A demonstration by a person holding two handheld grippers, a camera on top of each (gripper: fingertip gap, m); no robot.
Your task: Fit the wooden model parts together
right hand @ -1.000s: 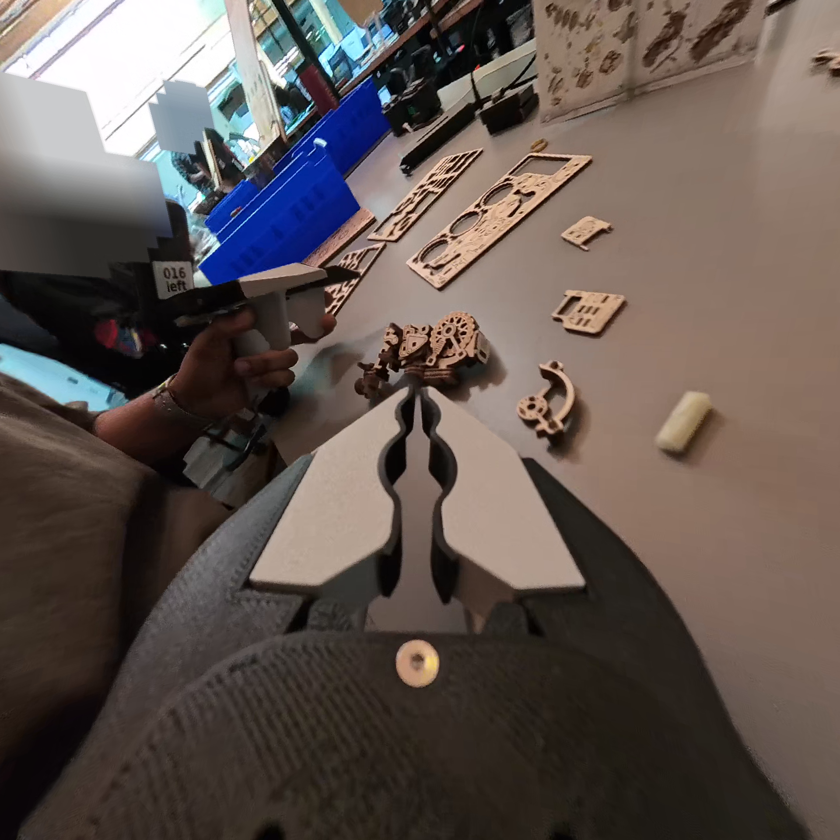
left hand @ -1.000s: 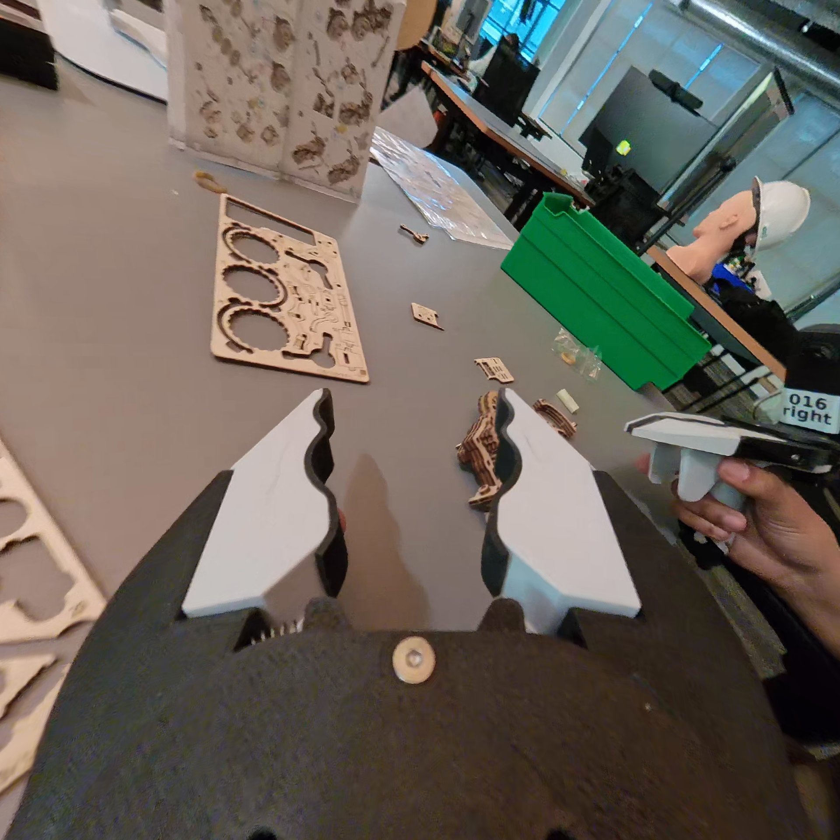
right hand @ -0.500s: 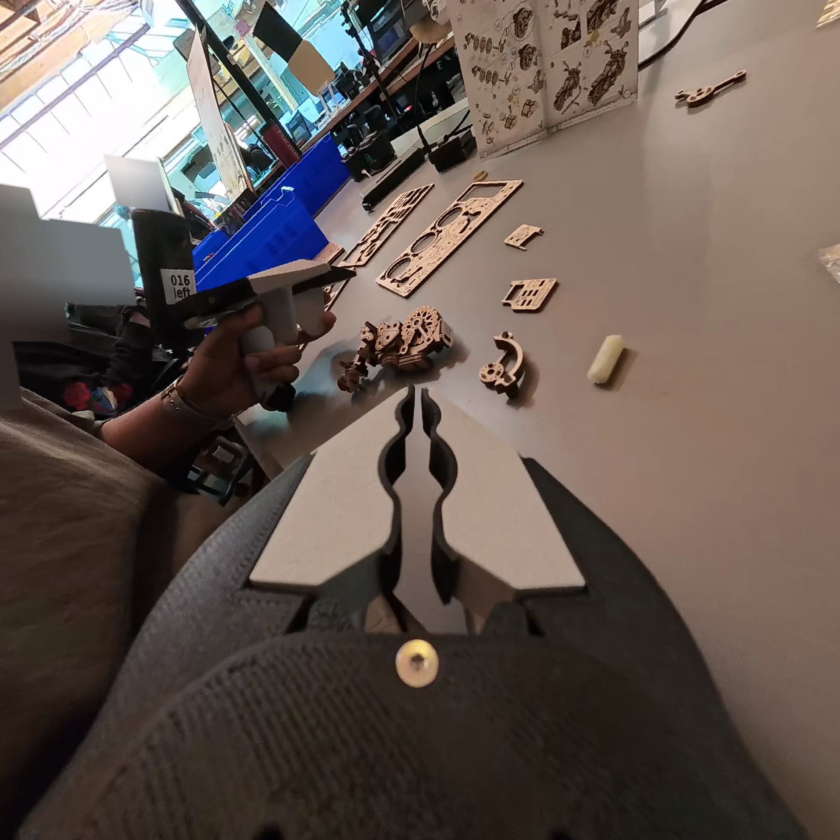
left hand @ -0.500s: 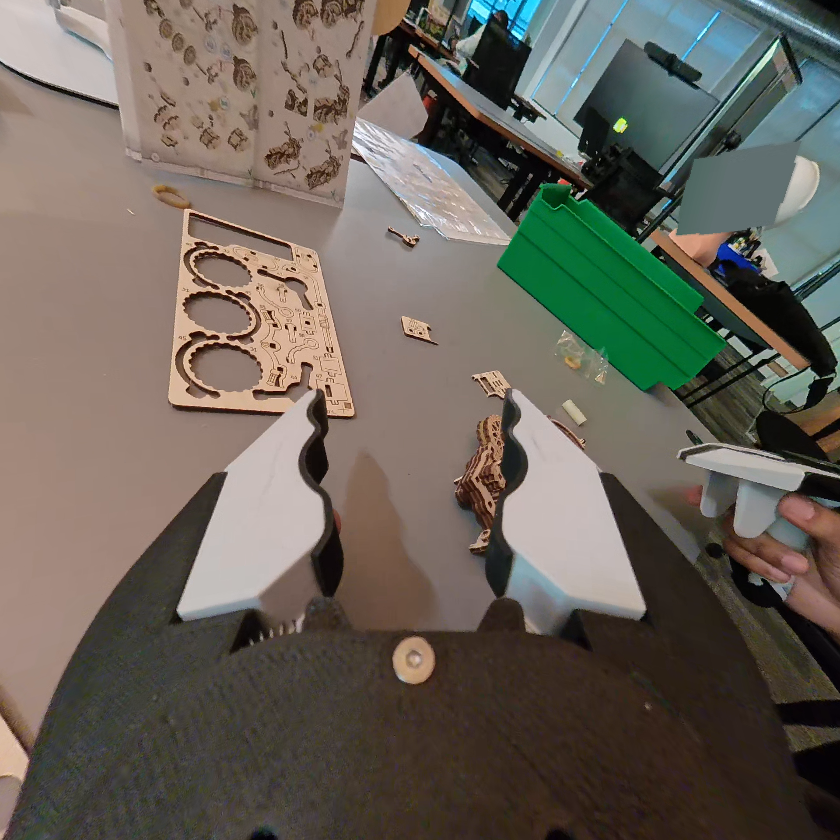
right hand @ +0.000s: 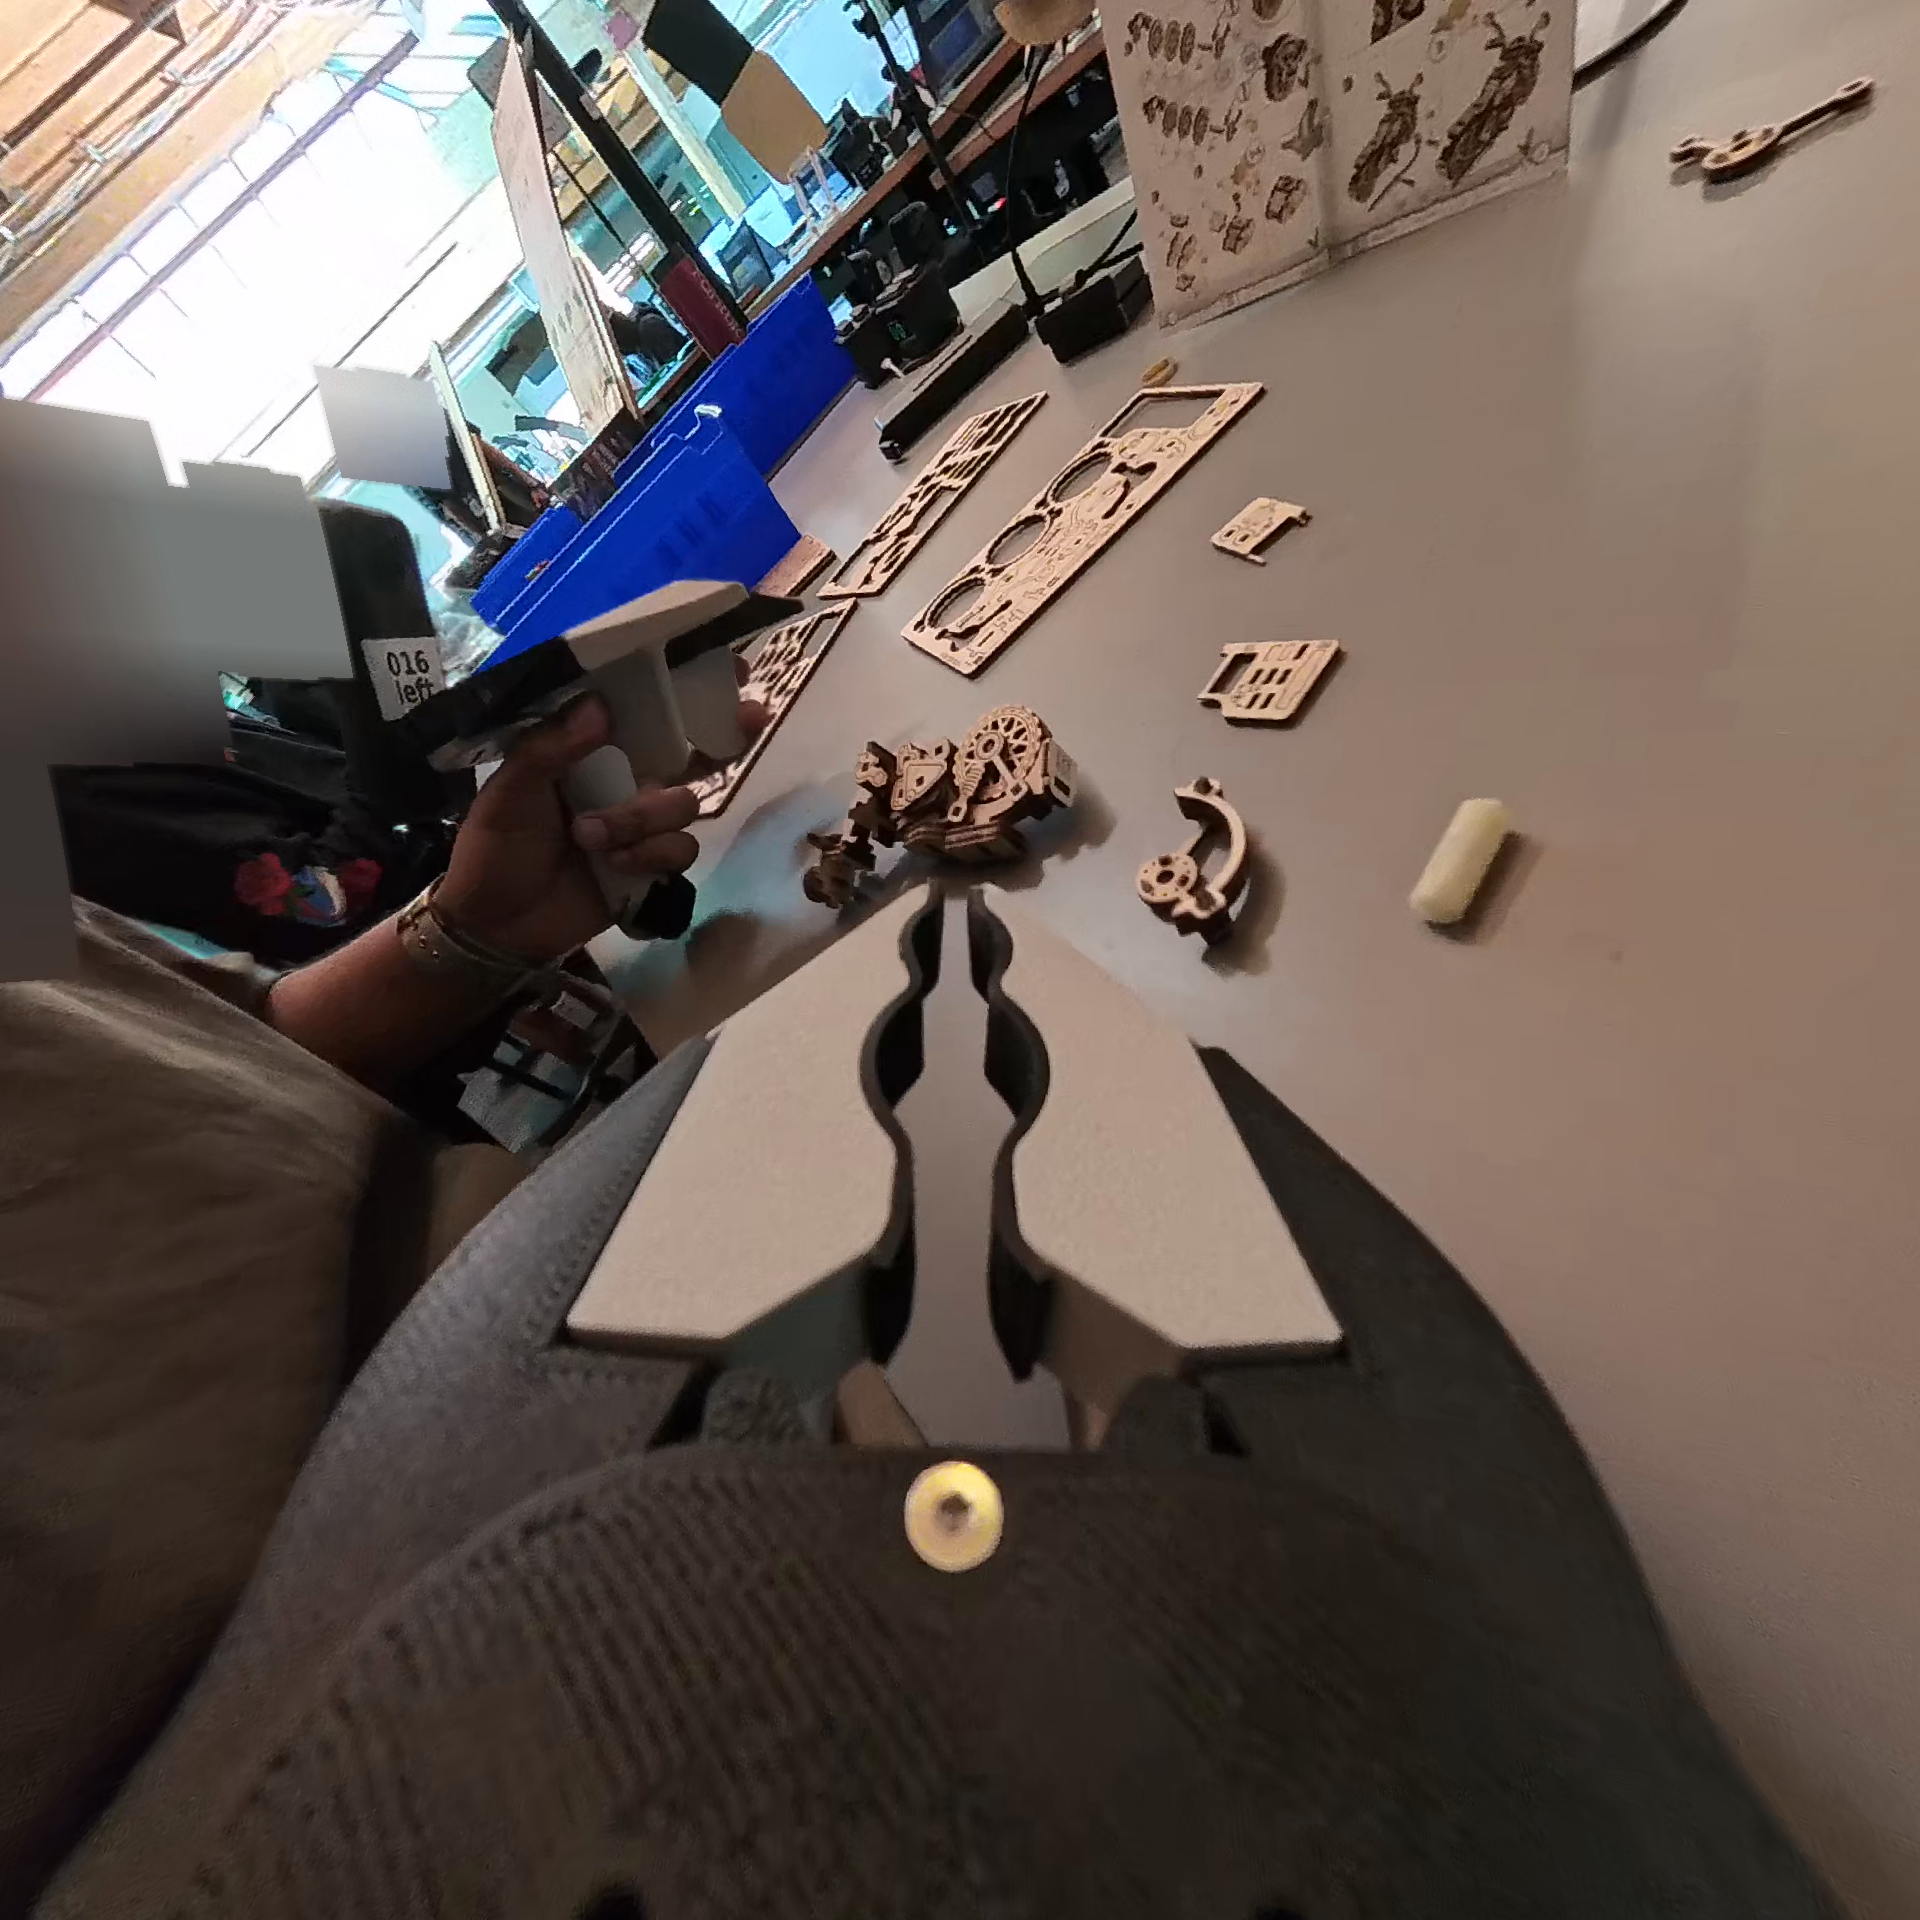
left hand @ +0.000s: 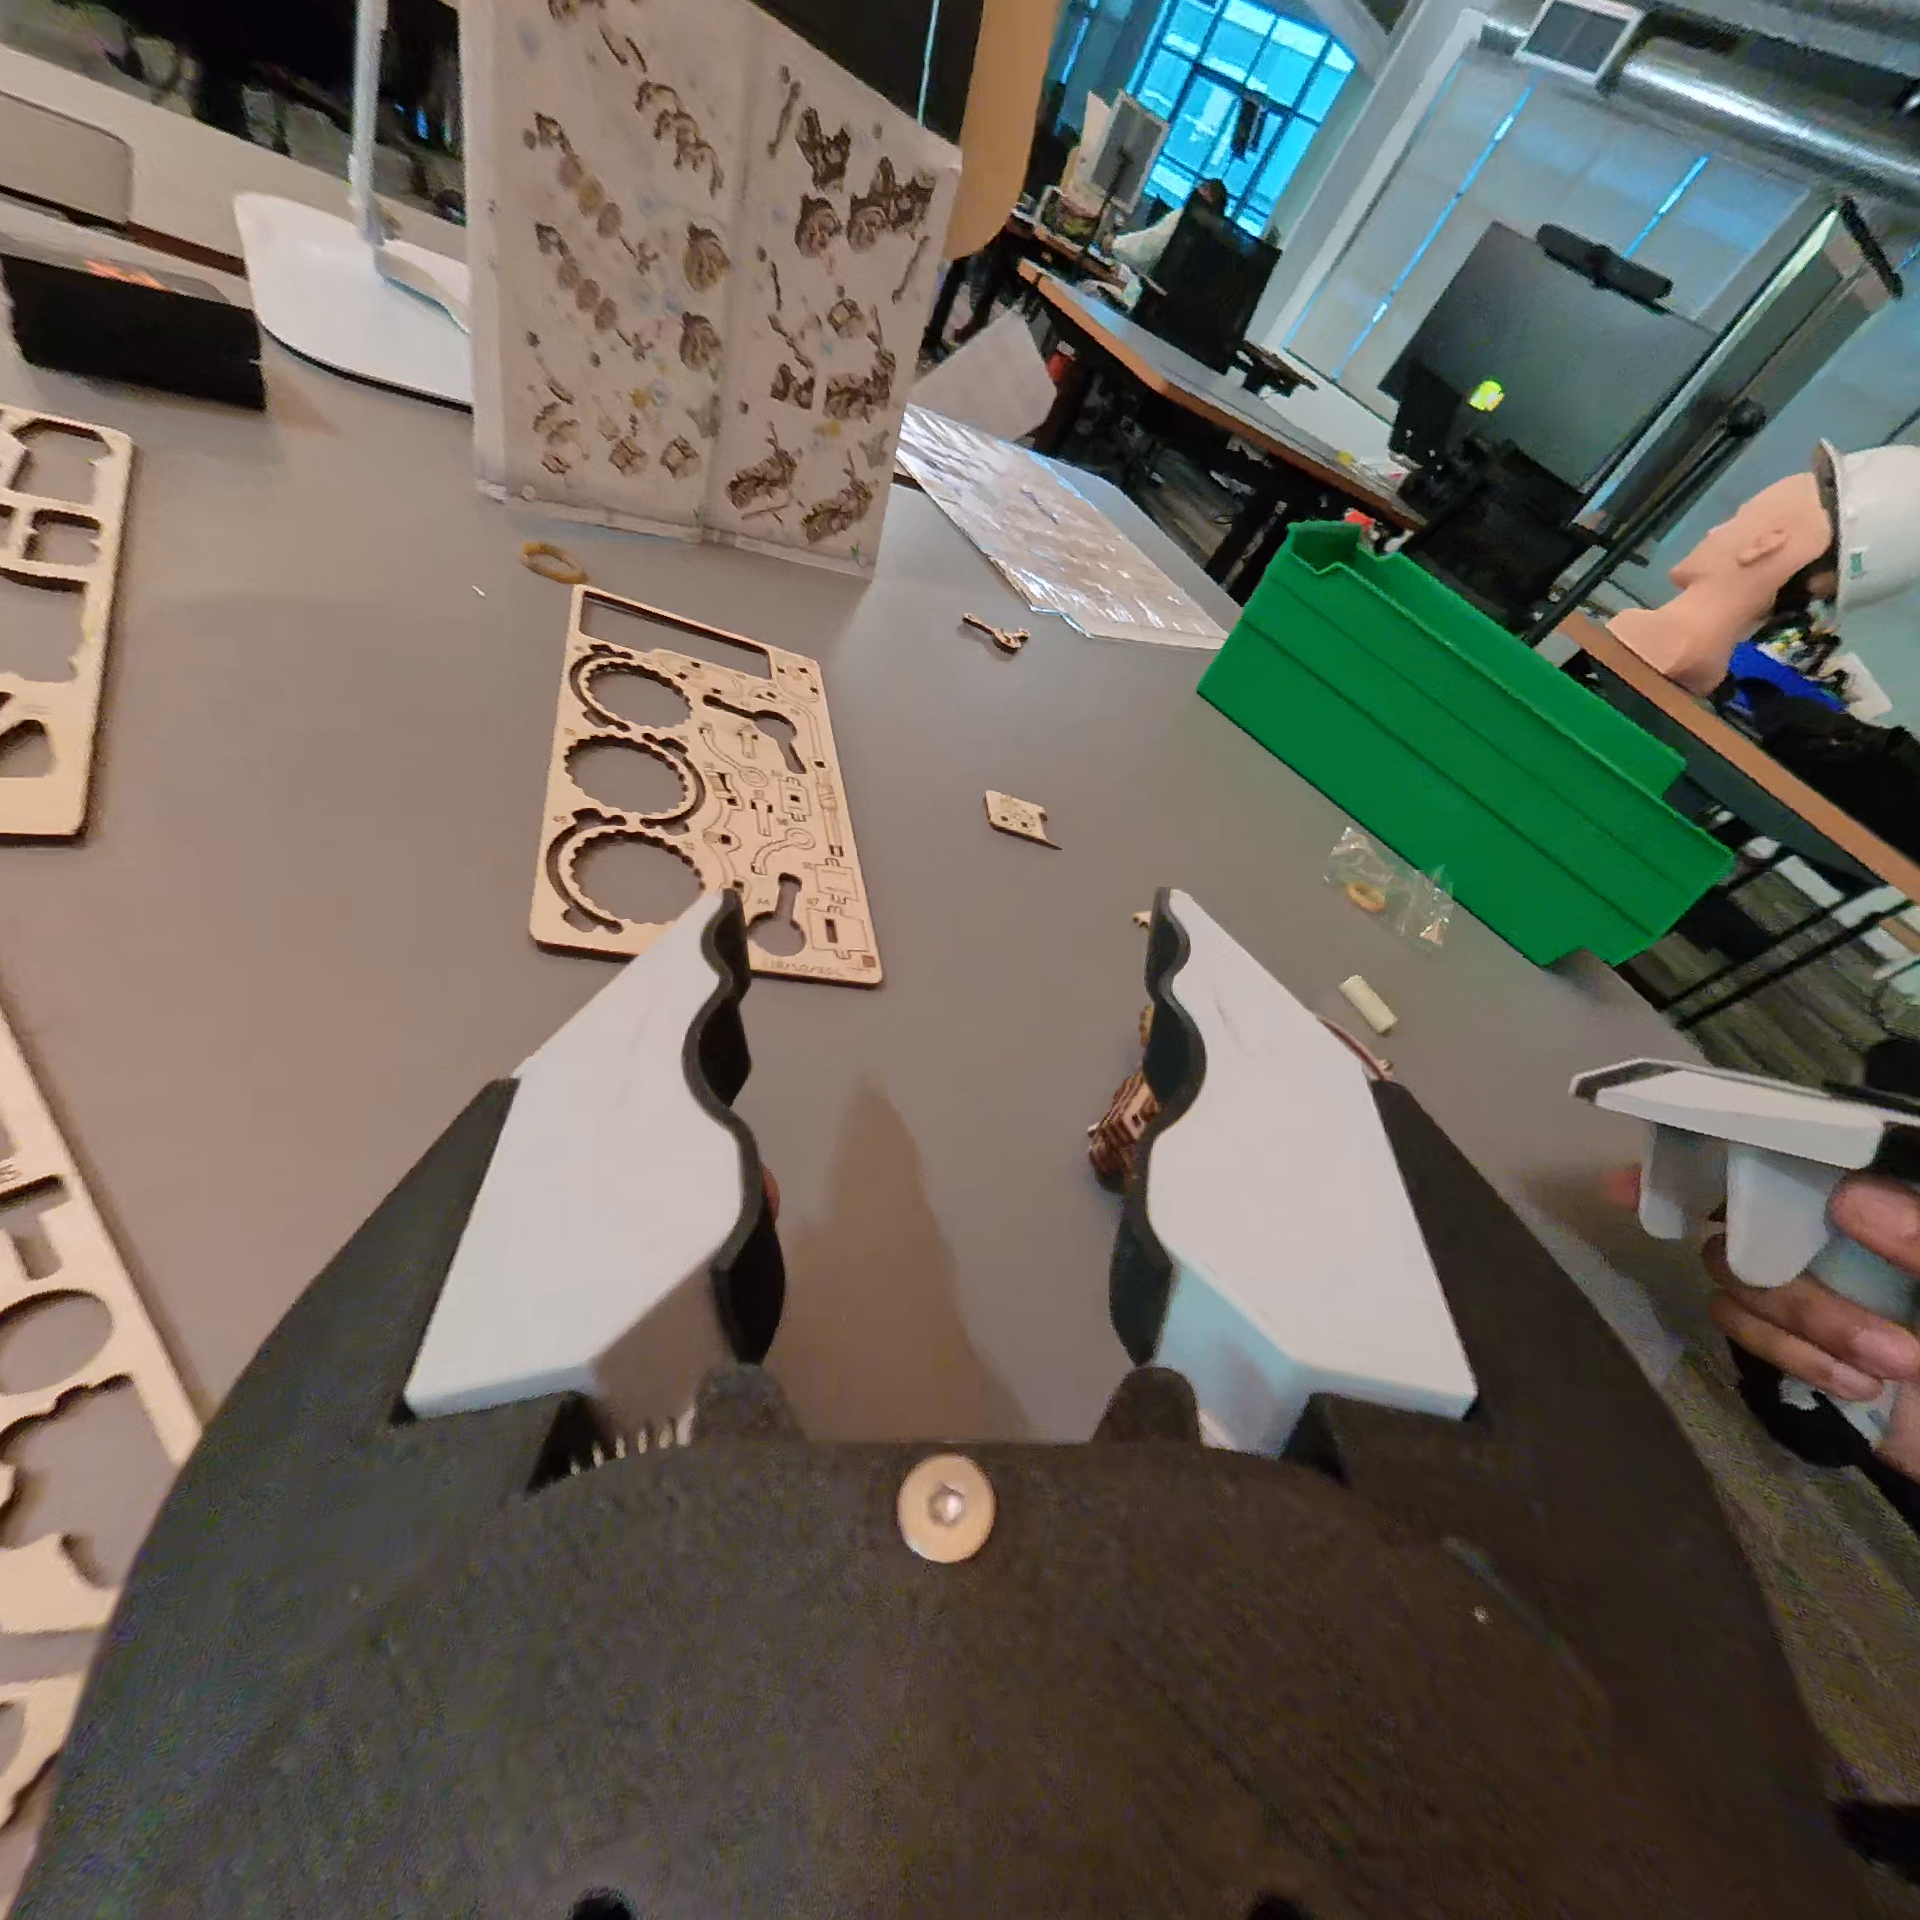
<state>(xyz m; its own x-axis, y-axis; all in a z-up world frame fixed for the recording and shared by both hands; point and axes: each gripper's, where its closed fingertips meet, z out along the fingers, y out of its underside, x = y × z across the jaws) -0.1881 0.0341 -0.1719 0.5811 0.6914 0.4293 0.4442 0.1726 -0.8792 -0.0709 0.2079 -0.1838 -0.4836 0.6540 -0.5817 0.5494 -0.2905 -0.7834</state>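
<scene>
A partly built wooden model (right hand: 956,790) lies on the grey table (right hand: 1558,1039). A curved wooden part (right hand: 1195,862) lies just right of it, and a slotted flat part (right hand: 1268,681) lies beyond. My right gripper (right hand: 948,909) is shut and empty, hovering just short of the model. My left gripper (left hand: 945,914) is open and empty above the table; its right finger hides most of the model (left hand: 1127,1112). It also shows in the right wrist view (right hand: 758,608), left of the model. The right gripper (left hand: 1584,1086) shows at the right edge of the left wrist view.
A punched-out wooden sheet (left hand: 696,790) lies ahead, with more sheets (left hand: 42,623) at the left. A standing instruction leaflet (left hand: 707,312), a green bin (left hand: 1455,748), a small plastic bag (left hand: 1387,894), a white stick (right hand: 1458,857) and small loose parts (left hand: 1018,816) are around. Blue bins (right hand: 665,499) stand beyond the table's left end.
The left gripper has tilted up and shifted, so its right finger now hides more of the model. The right gripper has drawn back slightly from the model. Neither jaw opening has changed.
</scene>
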